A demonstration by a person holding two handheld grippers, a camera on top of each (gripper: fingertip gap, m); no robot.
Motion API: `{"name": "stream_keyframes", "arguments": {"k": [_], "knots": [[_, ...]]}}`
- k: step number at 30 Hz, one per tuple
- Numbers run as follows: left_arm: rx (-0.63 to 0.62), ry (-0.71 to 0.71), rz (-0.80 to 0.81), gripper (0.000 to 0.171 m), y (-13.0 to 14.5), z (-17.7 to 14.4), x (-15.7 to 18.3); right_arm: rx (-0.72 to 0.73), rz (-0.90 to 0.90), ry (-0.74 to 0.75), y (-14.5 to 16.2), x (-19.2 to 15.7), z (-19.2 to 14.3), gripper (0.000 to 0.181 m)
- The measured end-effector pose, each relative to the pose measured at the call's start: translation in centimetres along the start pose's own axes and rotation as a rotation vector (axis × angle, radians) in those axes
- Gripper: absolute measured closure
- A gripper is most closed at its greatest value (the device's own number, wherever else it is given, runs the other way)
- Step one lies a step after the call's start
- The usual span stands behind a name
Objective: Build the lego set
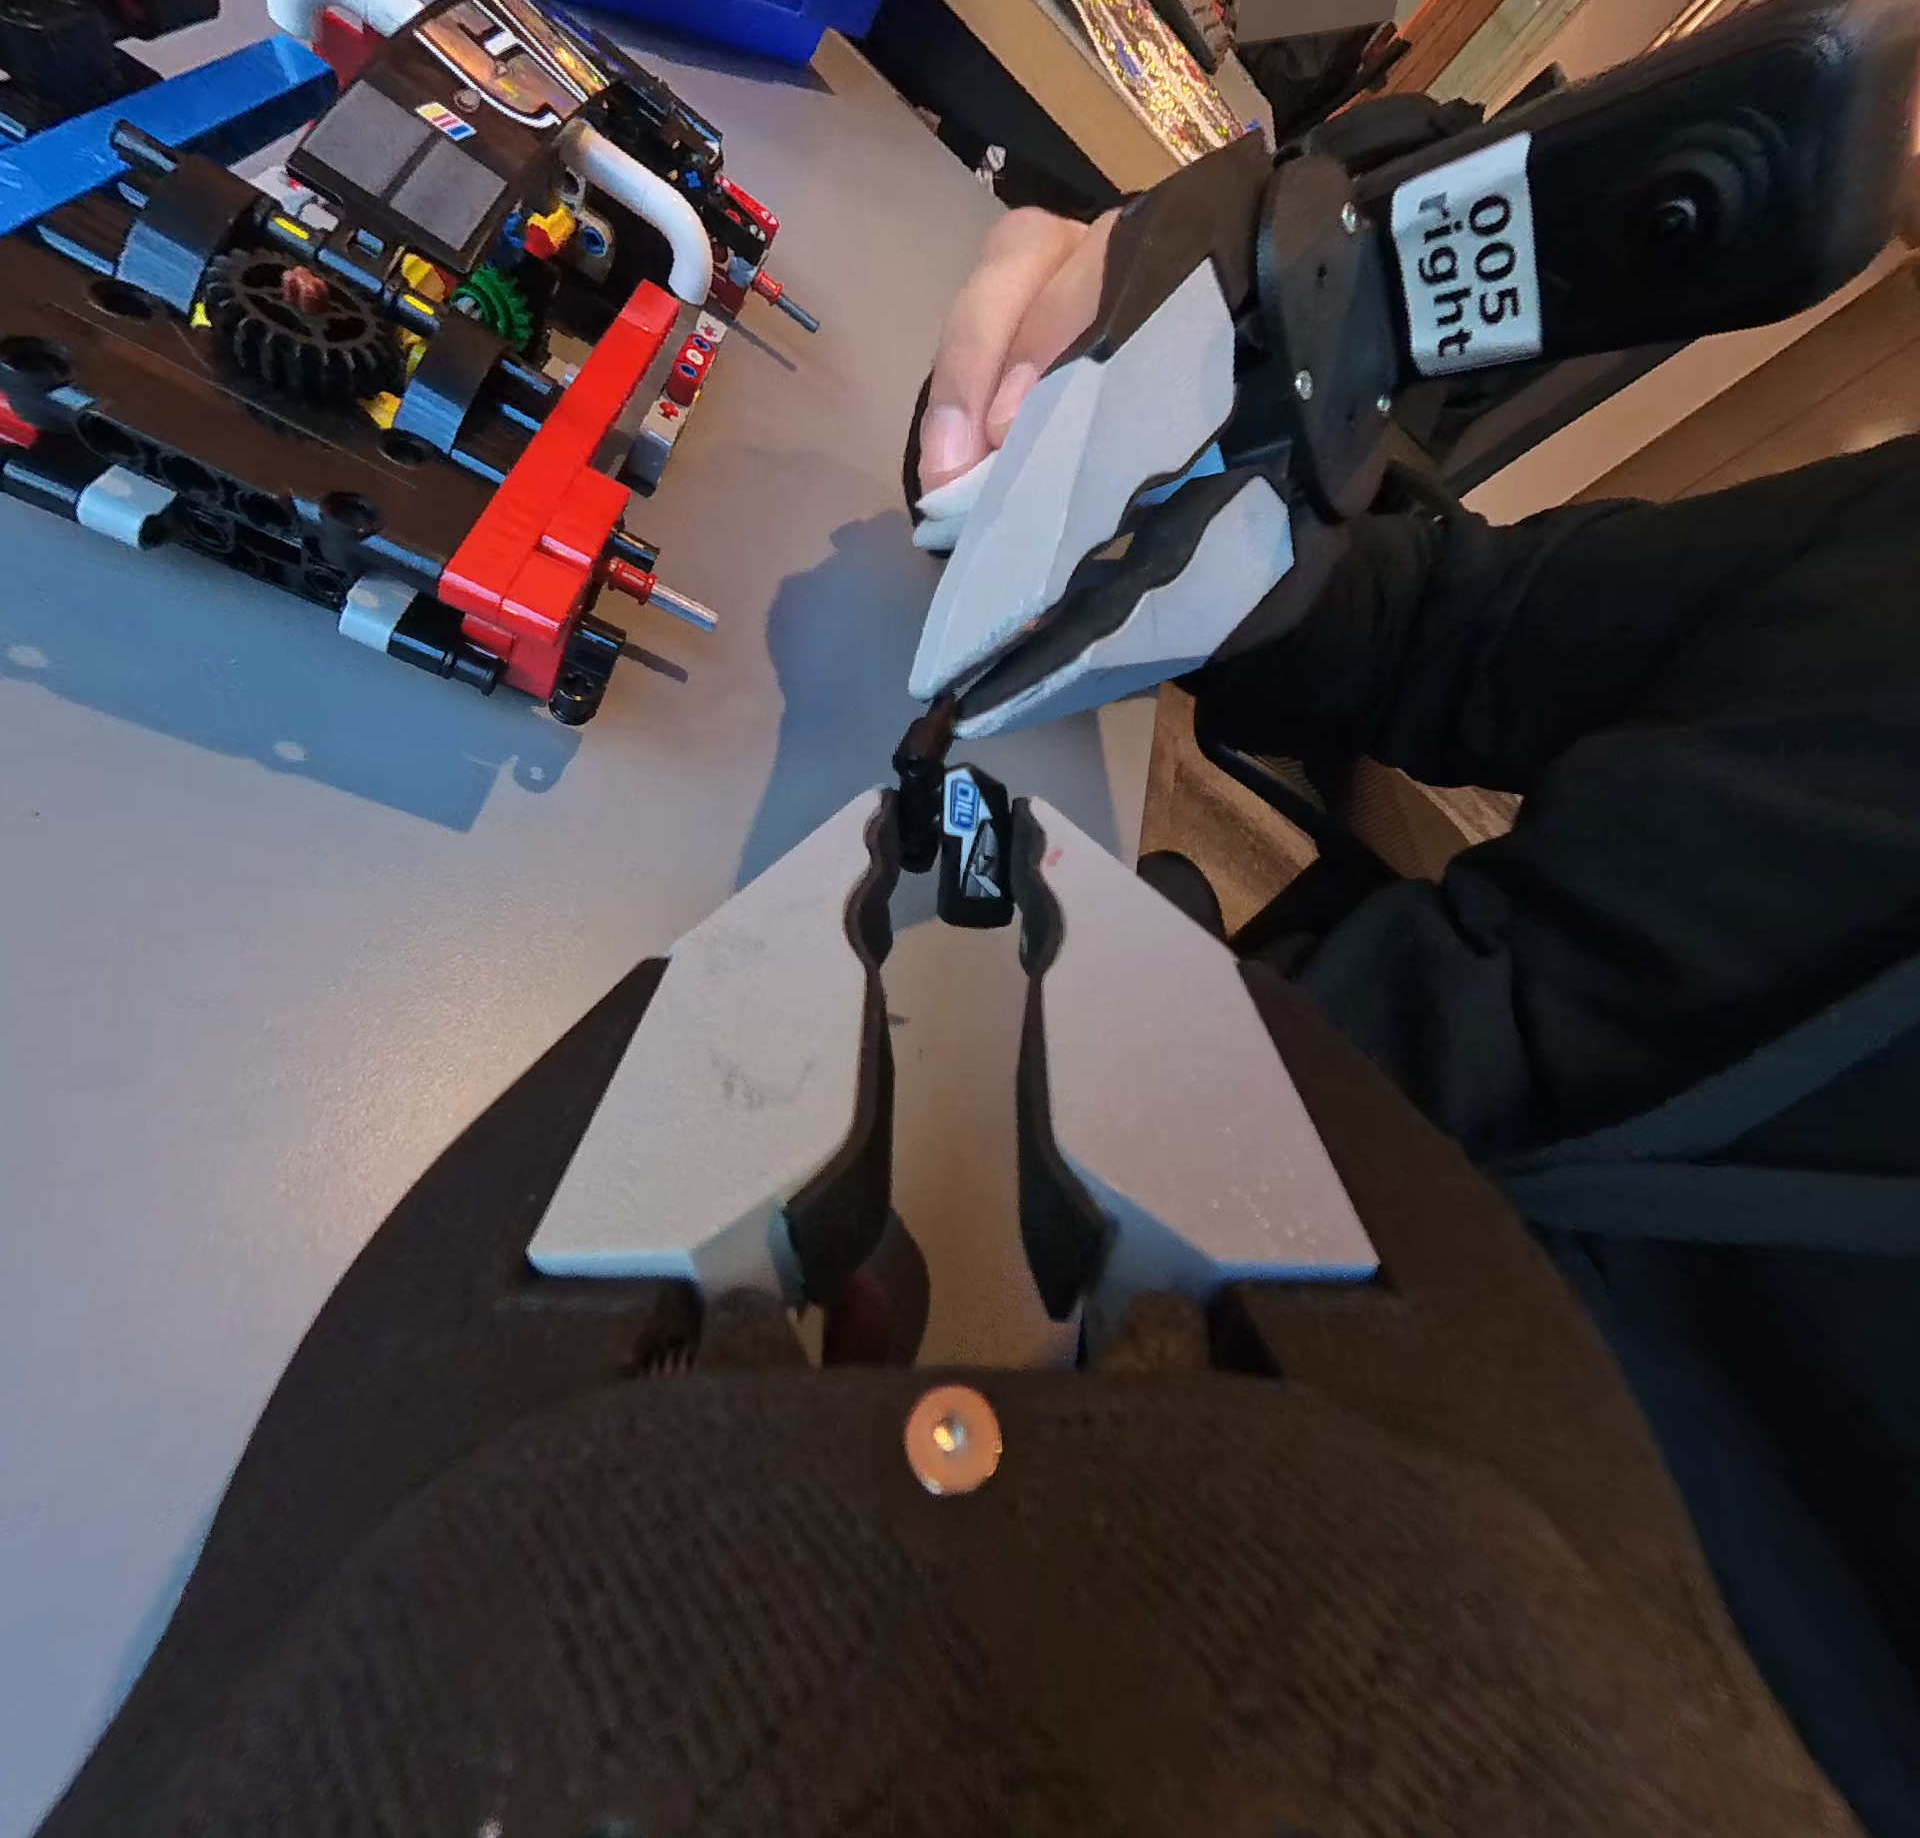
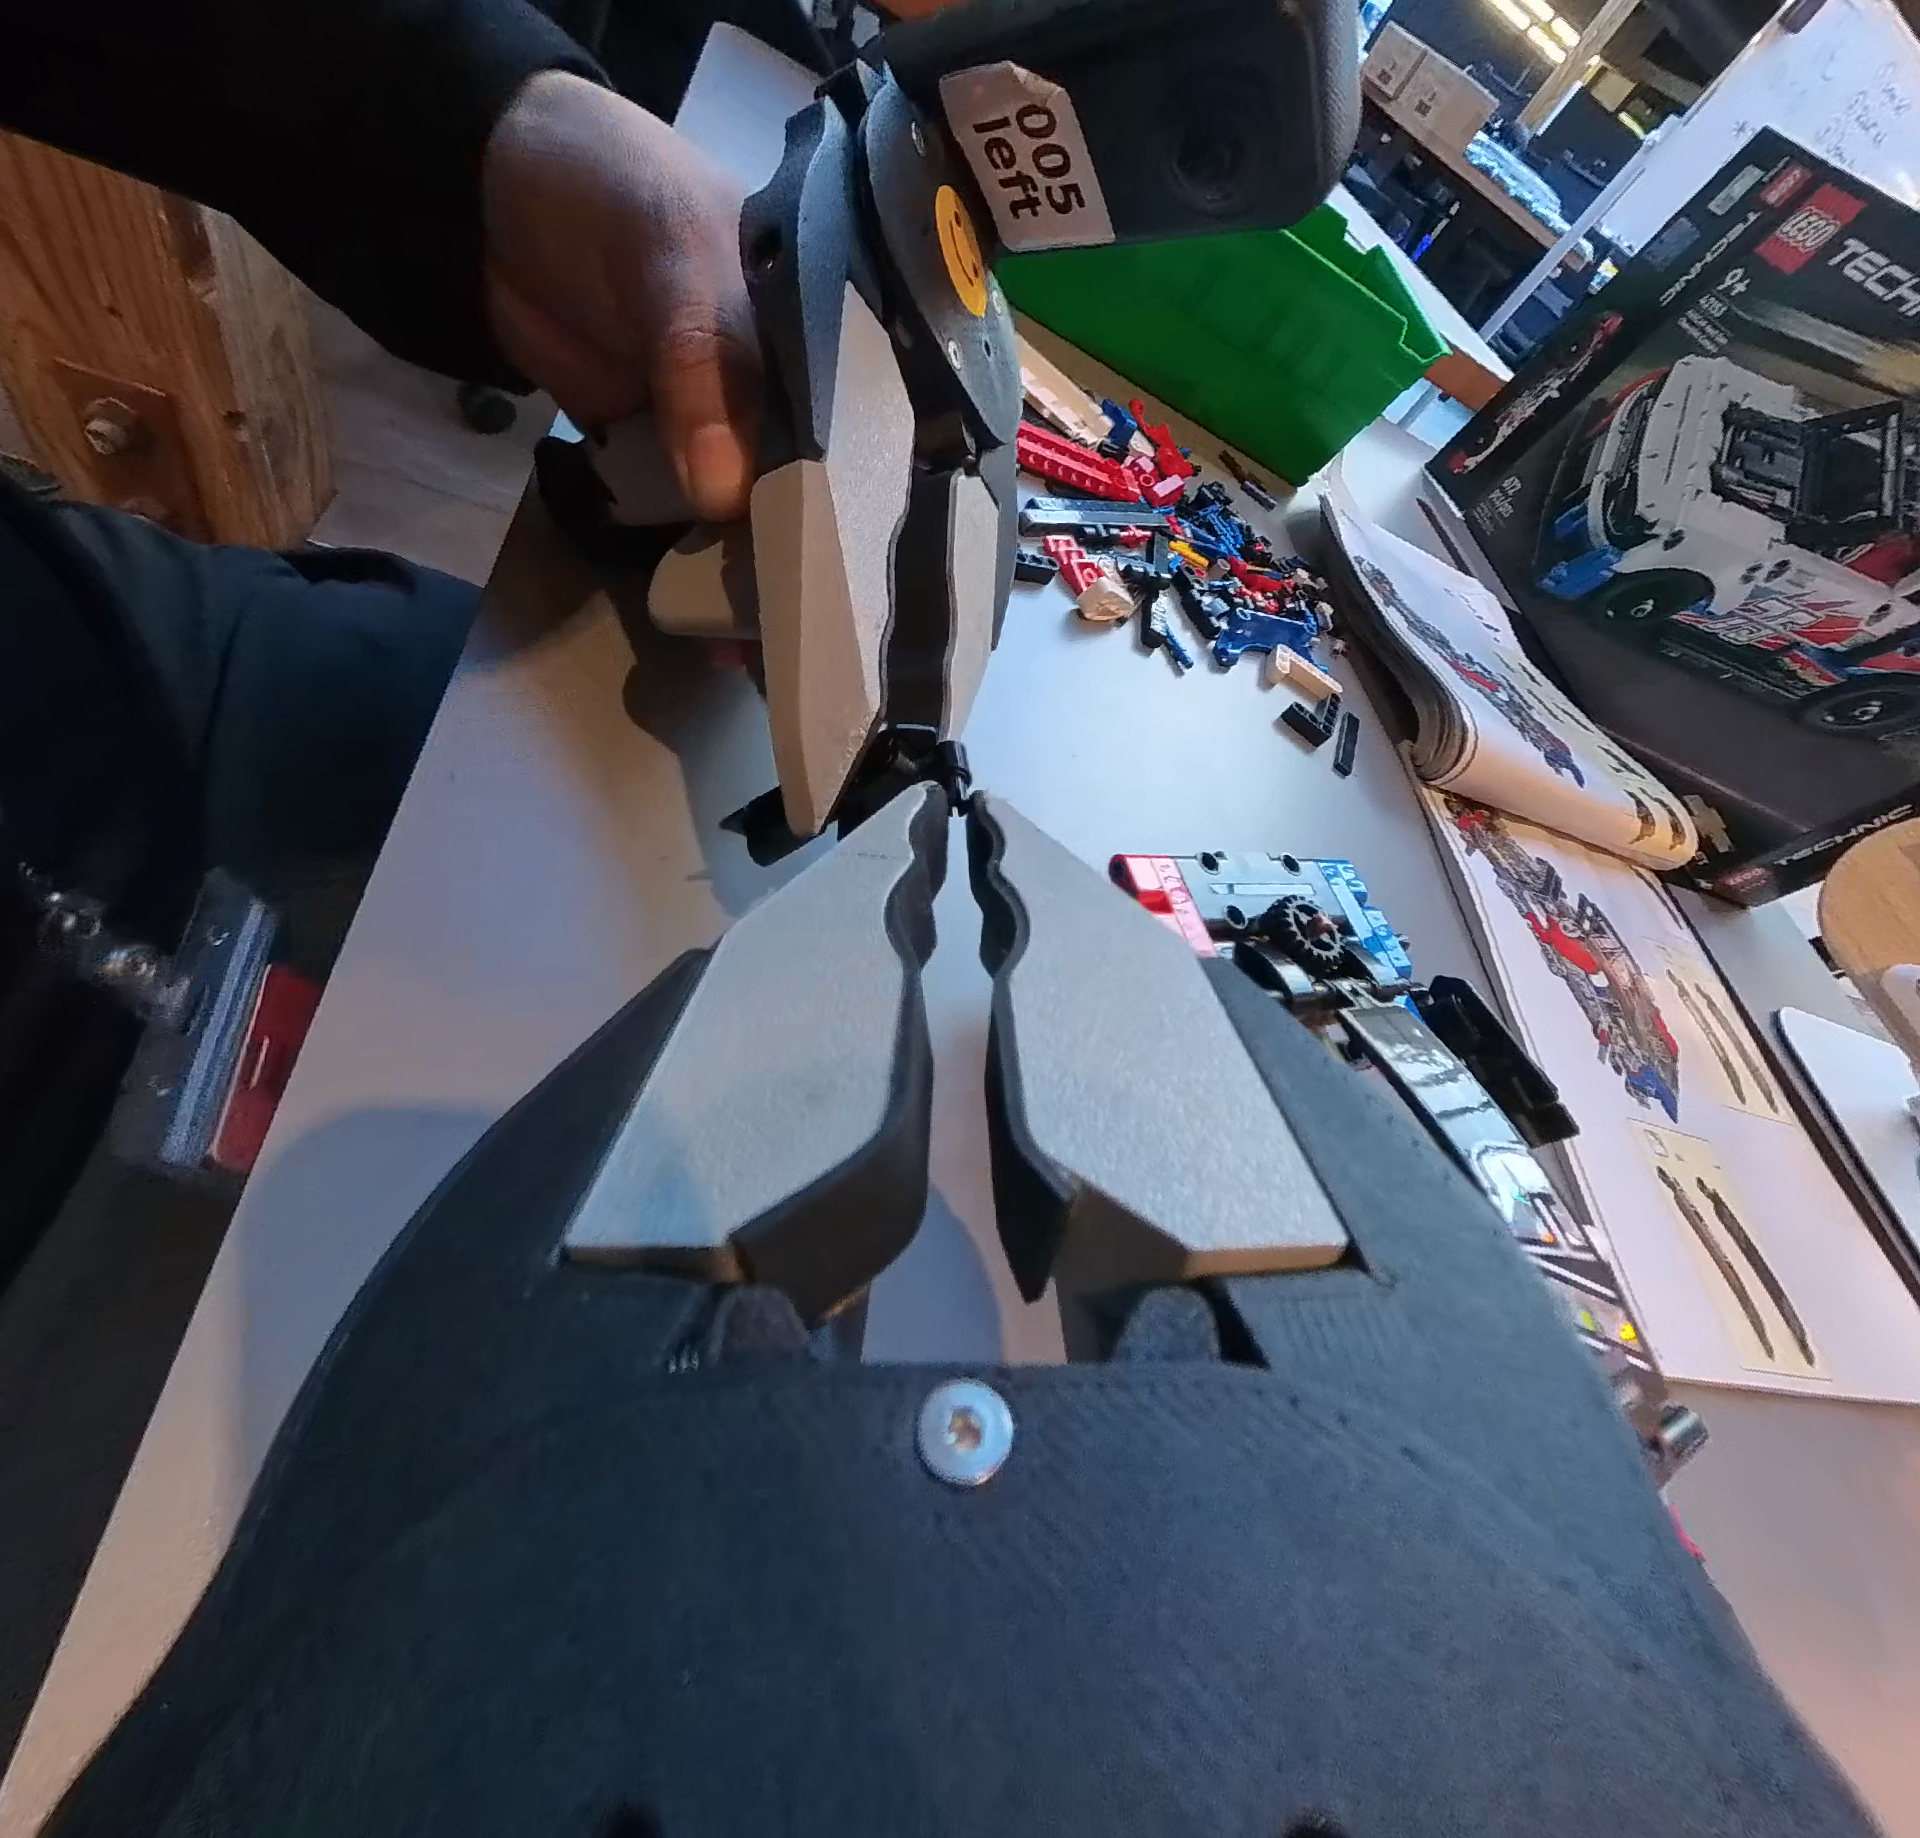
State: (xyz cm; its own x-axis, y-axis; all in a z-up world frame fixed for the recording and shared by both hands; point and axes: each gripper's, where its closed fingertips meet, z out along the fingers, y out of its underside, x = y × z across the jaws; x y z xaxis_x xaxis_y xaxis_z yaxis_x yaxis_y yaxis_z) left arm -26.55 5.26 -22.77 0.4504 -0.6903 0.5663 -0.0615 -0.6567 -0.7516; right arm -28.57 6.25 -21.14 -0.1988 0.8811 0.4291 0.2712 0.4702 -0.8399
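Black plastic makes up the small curved lego panel with a blue-and-white sticker (image 1: 975,853), pinched between the fingertips of the left gripper (image 1: 951,822) above the grey tabletop (image 1: 260,957). A thin black lego pin (image 1: 920,765) sticks out of the panel's top end, and the right gripper (image 1: 951,710) has its grey fingers pressed together on the far end of that pin, so the two tools meet tip to tip over the panel. In the right wrist view the same pin (image 2: 954,768) shows between the right gripper (image 2: 958,809) tips, with the left gripper (image 2: 902,741) just above it, held by a bare hand (image 2: 623,282).

Taking the panel as landmark: the half-built black, red and blue lego chassis with a black gear wheel (image 1: 312,334) lies on the table well beyond it to the left in the left wrist view. In the right wrist view a scatter of loose red, blue and black lego pieces (image 2: 1174,562) lies beyond the panel, with the open instruction booklet (image 2: 1475,687) and the lego set box (image 2: 1714,500) farther right.
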Motion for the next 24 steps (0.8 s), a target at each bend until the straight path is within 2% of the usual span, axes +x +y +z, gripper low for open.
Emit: {"name": "stream_keyframes", "arguments": {"k": [7, 24], "knots": [[-0.035, -0.009, 0.017, 0.153, 0.52, 0.14, 0.02, -0.040, -0.025, -0.004, 0.01, -0.49, 0.17, 0.181], [-0.073, -0.045, 0.004, 0.154, 1.13, 0.40, -0.53, -0.089, 0.056, -0.023, 0.39, -0.98, 0.70, 0.180]]}}
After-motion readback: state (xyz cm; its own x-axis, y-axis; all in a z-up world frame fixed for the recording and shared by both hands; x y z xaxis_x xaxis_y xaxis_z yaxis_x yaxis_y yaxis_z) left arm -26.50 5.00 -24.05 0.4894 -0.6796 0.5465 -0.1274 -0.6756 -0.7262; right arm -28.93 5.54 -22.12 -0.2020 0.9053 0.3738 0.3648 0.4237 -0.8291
